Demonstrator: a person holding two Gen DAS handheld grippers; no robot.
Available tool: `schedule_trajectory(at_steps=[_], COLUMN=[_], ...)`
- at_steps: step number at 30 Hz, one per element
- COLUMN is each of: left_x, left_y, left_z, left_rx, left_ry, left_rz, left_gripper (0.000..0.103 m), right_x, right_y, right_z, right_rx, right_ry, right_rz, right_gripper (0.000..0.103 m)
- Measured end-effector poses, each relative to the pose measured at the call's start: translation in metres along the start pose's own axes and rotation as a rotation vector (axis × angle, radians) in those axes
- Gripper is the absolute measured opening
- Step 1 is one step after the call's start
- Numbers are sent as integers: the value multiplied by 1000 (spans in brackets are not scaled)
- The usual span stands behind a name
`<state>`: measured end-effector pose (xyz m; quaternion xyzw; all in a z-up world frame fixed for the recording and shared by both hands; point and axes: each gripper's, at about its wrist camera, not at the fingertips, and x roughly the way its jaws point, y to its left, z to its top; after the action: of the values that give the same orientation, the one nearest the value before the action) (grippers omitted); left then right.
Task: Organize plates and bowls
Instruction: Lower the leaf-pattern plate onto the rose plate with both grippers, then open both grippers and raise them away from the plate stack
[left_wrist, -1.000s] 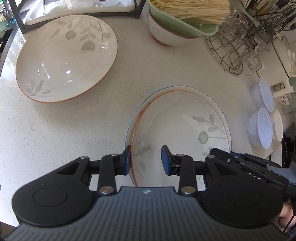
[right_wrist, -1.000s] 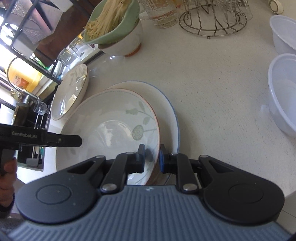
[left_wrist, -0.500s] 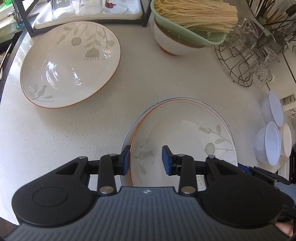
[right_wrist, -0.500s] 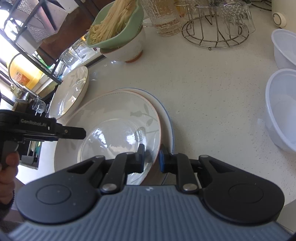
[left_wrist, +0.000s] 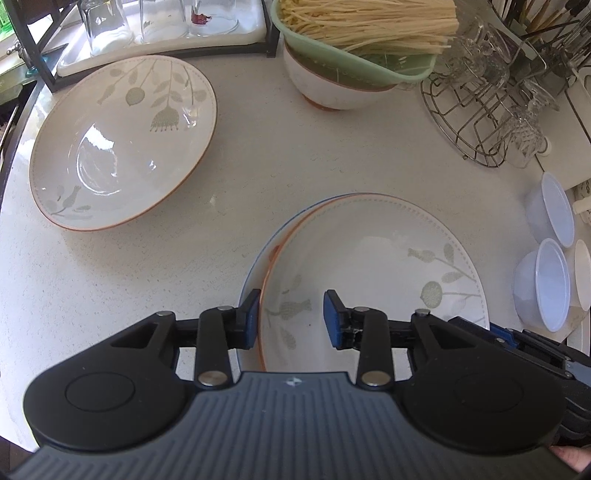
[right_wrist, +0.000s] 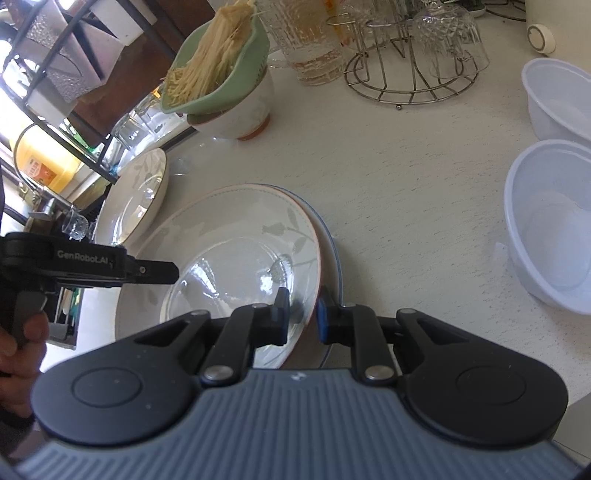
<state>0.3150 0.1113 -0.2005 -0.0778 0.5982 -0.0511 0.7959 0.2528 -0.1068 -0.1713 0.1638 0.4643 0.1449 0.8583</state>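
I work at a pale speckled stone table (left_wrist: 288, 155) in a sunlit kitchen, with a round wire glass rack (left_wrist: 476, 122) at its far right corner. I count two cream leaf-patterned shallow bowls, one (left_wrist: 122, 144) near the far left edge and one (left_wrist: 373, 266) near me on a blue-rimmed white plate (right_wrist: 334, 254), plus two translucent plastic bowls (right_wrist: 554, 225) at the right edge. My right tool (right_wrist: 302, 314) is clamped on the nearer bowl's rim, while my left tool (left_wrist: 291, 319) stands apart, straddling the opposite rim without gripping.
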Motion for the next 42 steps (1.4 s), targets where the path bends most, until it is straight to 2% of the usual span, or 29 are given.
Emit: schedule_trajectory(at_steps=[9, 13, 18, 23, 30, 33, 38, 42], left_x=[0, -4, -5, -10, -15, -17, -21, -26], left_y=[7, 12, 22, 22, 20, 21, 23, 22], left_z=[-11, -15, -16, -17, -21, -25, -32, -36], left_rx=[-31, -51, -129, -126, -89, -88, -81, -62], left_ry=[35, 43, 77, 80, 67, 69, 70, 56], left_rz=[-35, -55, -90, -91, -90, -90, -100, -94], left_gripper=[40, 40, 41, 41, 42, 42, 42, 42], right_x=[-5, -5, -5, -7, -12, -15, -23, -34], right_y=[-4, -1, -4, -6, 2, 12, 17, 25], right_z=[-4, -4, -5, -7, -12, -15, -15, -15], right_rx=[67, 58, 90, 115, 95, 39, 8, -28], right_ry=[-16, -17, -20, -21, -25, -35, -71, -109], right_rz=[2, -10, -3, 0, -33, -72, -121, -120], right_gripper=[20, 20, 20, 20, 20, 20, 20, 20])
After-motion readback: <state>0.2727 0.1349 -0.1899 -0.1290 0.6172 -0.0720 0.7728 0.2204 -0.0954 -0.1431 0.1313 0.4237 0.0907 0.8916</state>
